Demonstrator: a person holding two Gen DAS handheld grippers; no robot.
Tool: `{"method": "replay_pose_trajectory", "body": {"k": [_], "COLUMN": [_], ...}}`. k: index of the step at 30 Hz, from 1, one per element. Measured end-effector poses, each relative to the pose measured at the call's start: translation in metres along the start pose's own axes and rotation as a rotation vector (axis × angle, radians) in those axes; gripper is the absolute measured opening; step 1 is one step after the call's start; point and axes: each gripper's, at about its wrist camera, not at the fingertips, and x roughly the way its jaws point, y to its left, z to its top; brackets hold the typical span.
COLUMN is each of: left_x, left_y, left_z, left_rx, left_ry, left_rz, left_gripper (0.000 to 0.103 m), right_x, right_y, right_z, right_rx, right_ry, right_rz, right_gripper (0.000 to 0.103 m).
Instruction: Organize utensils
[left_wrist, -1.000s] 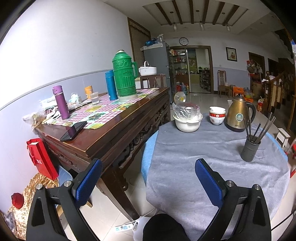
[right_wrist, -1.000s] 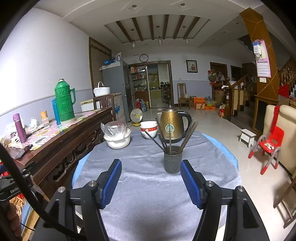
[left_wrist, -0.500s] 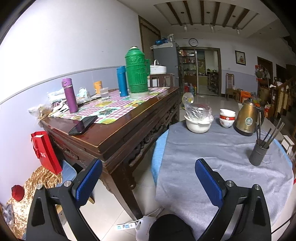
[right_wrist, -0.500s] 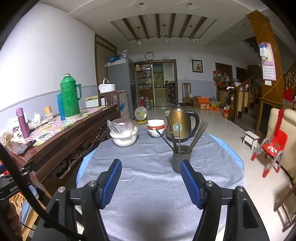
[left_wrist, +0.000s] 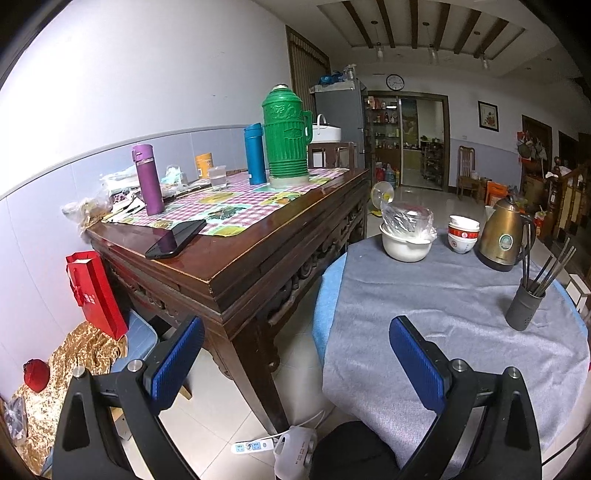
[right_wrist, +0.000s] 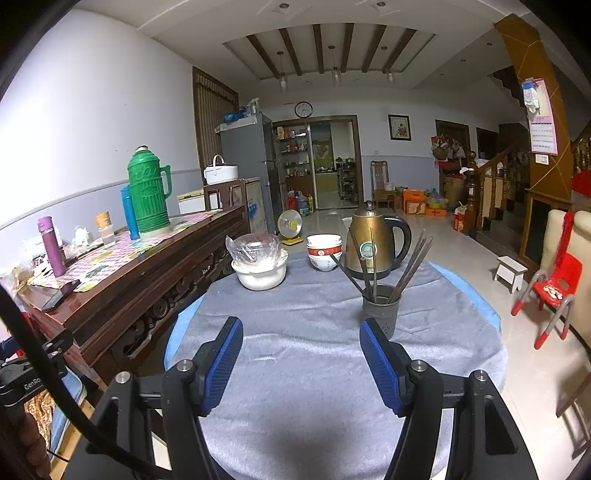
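Grey-clothed table (right_wrist: 314, 354) holds a utensil cup (right_wrist: 381, 311), its contents indistinct; both grippers' jaws gape empty.

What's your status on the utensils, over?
Left hand-held gripper and right hand-held gripper open, empty. Chopsticks upright in grey holder on round table. Path clear.
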Motion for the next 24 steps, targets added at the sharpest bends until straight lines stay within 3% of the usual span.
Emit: {"method": "replay_pose_trajectory", "body": {"k": [24], "left_x": [-0.025], "left_y": [-0.038], "left_z": [0.009], "left_rx": [0.075], "left_ry": [-0.059], "left_rz": [-0.037], "left_gripper": [0.100], "right_x": [-0.015], "right_y": [-0.038], "right_z": [0.005], "right_rx": [0.077], "right_ry": [-0.044], "right_rz": [-0.059], "right_gripper": [0.069]}}
